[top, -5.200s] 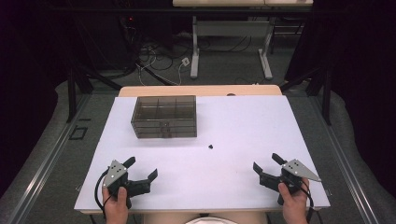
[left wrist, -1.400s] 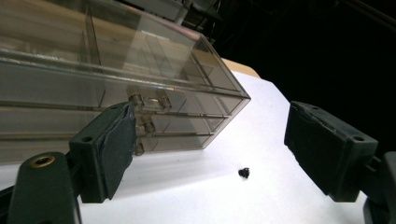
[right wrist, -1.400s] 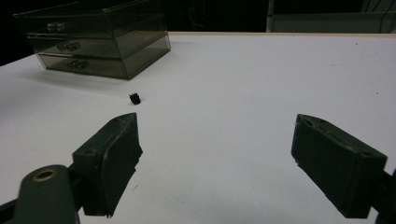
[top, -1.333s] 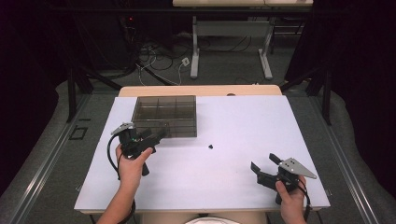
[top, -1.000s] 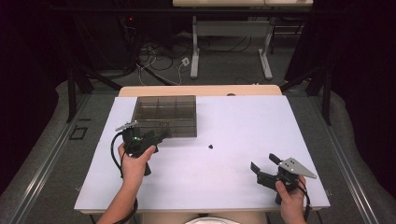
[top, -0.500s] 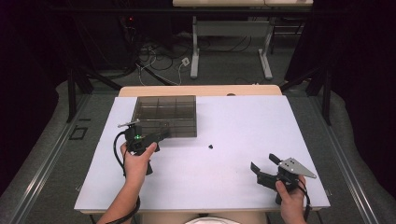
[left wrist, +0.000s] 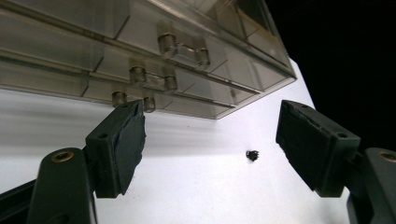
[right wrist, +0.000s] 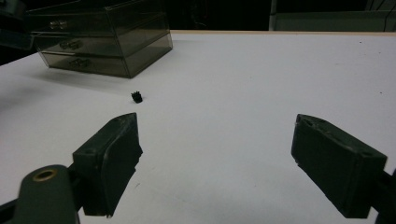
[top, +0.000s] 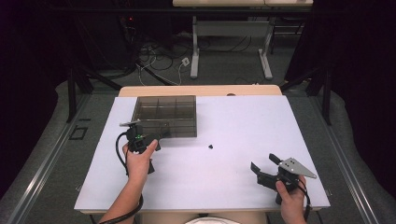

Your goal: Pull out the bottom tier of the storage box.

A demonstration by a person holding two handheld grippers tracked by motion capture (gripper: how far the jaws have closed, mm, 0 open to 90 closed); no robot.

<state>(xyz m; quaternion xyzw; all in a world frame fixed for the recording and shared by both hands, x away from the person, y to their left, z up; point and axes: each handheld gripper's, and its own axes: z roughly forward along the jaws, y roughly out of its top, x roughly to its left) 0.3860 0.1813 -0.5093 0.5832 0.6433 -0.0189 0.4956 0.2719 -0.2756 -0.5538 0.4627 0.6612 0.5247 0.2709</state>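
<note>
The right gripper [top: 262, 167] is resting near the table's [top: 233, 182] front edge, jaws spread and gripping nothing. Farther in, the left gripper [left wrist: 210, 135] is hovering with jaws apart at the smoky clear drawer cabinet's [top: 164, 115] front, one pad just under the lowest drawer handle [left wrist: 133, 99], a small black part [top: 210, 146] lying nearby.

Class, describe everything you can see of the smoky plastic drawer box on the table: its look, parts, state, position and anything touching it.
The drawer box is of smoky, see-through plastic. Its top shows a grid of compartments, and its front has three stacked drawers, each with a small clear handle, all looking shut. It stands flat on the white table, toward the far left. The left claw is open just before its front, one jaw close under the lowest handle; contact is unclear. A tiny black object lies apart, to its right.
</note>
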